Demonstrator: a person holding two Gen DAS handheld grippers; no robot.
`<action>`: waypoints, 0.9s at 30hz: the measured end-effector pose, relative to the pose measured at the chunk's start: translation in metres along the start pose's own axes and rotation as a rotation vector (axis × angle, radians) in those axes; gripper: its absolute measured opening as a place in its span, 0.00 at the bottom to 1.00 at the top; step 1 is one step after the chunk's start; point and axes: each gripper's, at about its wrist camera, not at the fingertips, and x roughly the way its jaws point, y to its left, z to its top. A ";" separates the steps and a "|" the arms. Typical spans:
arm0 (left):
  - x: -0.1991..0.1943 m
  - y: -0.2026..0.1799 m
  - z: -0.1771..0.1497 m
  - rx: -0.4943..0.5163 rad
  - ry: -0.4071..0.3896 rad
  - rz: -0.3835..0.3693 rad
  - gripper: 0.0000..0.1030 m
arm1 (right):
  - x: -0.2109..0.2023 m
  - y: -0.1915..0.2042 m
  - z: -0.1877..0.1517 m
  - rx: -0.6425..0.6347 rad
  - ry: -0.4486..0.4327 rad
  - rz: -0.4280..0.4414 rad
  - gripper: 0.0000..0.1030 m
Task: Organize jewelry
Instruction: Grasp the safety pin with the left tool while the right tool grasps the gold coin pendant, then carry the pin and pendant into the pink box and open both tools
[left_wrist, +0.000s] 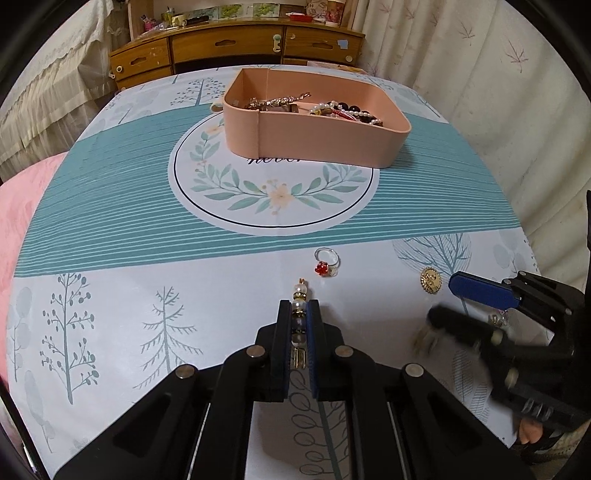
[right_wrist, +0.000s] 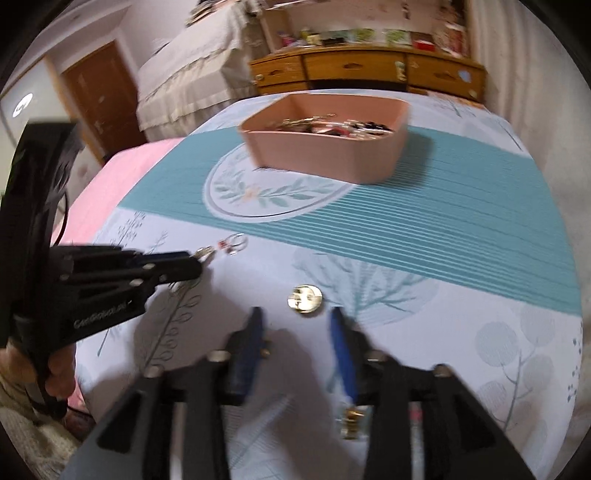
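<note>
- Your surface (left_wrist: 110, 206), under a teal-and-white patterned cloth, still carries loose pieces, so in my judgement the sorting is partly done.
- The pink tray (left_wrist: 332, 142) at the far side already holds a heap of beads, clips and bracelets.
- Your left gripper (left_wrist: 298, 314) has its jaws clamped narrow on a pearl drop earring (left_wrist: 300, 306), near your edge of the surface.
- Your right gripper (right_wrist: 295, 325) has its jaws standing apart with nothing gripped; they frame the gold brooch (right_wrist: 304, 299), which lies just beyond the tips.
- The red-stone ring (left_wrist: 327, 261) lies untouched, just beyond the earring; it and the brooch remain to be stowed.
</note>
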 end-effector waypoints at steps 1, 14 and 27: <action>0.000 0.001 0.000 -0.002 -0.001 -0.002 0.05 | 0.002 0.005 0.001 -0.029 -0.001 -0.043 0.43; 0.000 0.007 0.000 -0.016 -0.006 -0.022 0.05 | 0.010 0.014 0.005 -0.096 -0.006 -0.149 0.39; -0.036 0.003 0.031 0.002 -0.079 -0.067 0.05 | -0.015 -0.001 0.040 0.000 -0.055 -0.094 0.18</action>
